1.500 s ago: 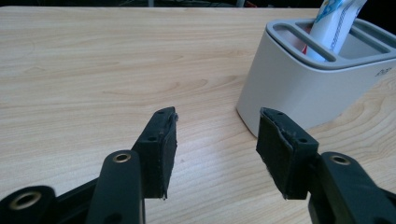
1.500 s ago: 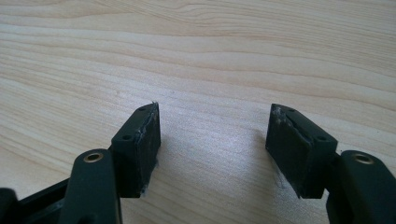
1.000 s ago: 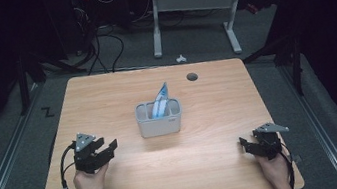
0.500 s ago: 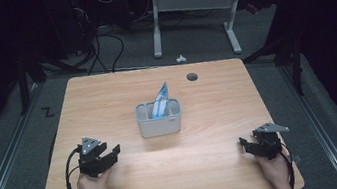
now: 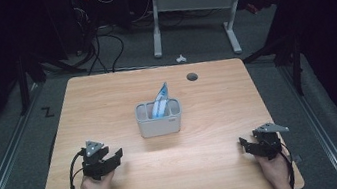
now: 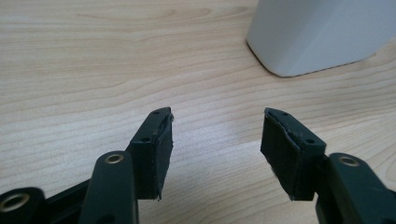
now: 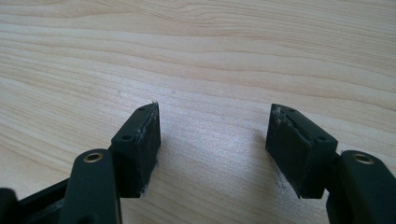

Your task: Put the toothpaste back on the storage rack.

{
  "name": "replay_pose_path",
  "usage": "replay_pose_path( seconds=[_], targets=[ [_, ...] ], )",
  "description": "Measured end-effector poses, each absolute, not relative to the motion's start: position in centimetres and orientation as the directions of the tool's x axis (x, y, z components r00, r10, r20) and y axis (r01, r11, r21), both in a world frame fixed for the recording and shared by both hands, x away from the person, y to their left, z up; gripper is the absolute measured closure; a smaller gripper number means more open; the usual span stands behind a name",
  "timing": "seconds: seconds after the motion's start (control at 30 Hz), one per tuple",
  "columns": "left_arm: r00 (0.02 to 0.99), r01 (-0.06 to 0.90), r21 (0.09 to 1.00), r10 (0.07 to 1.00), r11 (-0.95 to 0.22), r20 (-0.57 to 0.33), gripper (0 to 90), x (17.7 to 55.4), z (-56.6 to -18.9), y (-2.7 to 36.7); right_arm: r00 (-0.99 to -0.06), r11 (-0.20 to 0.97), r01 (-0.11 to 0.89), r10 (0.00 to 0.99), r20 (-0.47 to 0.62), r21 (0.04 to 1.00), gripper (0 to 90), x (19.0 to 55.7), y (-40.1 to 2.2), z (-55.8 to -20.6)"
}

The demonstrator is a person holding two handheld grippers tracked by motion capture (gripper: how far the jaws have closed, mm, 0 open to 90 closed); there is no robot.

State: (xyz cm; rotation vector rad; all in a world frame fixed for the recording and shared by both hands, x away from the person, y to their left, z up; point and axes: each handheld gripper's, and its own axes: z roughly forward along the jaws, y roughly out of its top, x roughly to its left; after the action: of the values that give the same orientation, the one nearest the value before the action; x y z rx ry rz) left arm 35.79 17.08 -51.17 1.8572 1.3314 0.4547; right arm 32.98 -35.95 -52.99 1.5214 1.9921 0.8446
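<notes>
A light wooden tabletop (image 5: 213, 133) with a small dark round hole (image 5: 192, 77) near its far edge. Beyond it stand a white metal desk frame (image 5: 193, 17), black cables (image 5: 104, 48) on grey floor (image 5: 8, 149).

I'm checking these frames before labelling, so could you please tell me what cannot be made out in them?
- Blue-and-white item in the grey holder, high view: too small to identify; its lower part is hidden by the holder's wall.
- Holder, left gripper view: cut off by the top and right edges.
- Small white thing on the floor, high view: too small to tell.
</notes>
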Motion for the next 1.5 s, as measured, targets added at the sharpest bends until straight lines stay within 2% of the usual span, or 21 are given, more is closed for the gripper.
replay_pose_path(
  seconds=[0.6,1.27,1.5],
  targets=[
    [0.336,0.656,0.738,0.937,-0.157,-0.100,41.8,36.3,-53.1,16.9,-0.257,0.186,0.662,0.966,-0.013,0.726,35.6,33.0,-35.9,-53.0],
    [0.301,0.634,0.757,0.952,-0.160,-0.051,41.5,36.5,-53.6,16.9,-0.258,0.187,0.662,0.966,-0.013,0.726,35.6,33.0,-35.9,-53.0],
    [0.298,0.634,0.749,0.954,-0.189,-0.012,38.9,36.4,-53.6,16.5,-0.258,0.187,0.662,0.966,-0.013,0.726,35.6,33.0,-35.9,-53.0]
  ],
)
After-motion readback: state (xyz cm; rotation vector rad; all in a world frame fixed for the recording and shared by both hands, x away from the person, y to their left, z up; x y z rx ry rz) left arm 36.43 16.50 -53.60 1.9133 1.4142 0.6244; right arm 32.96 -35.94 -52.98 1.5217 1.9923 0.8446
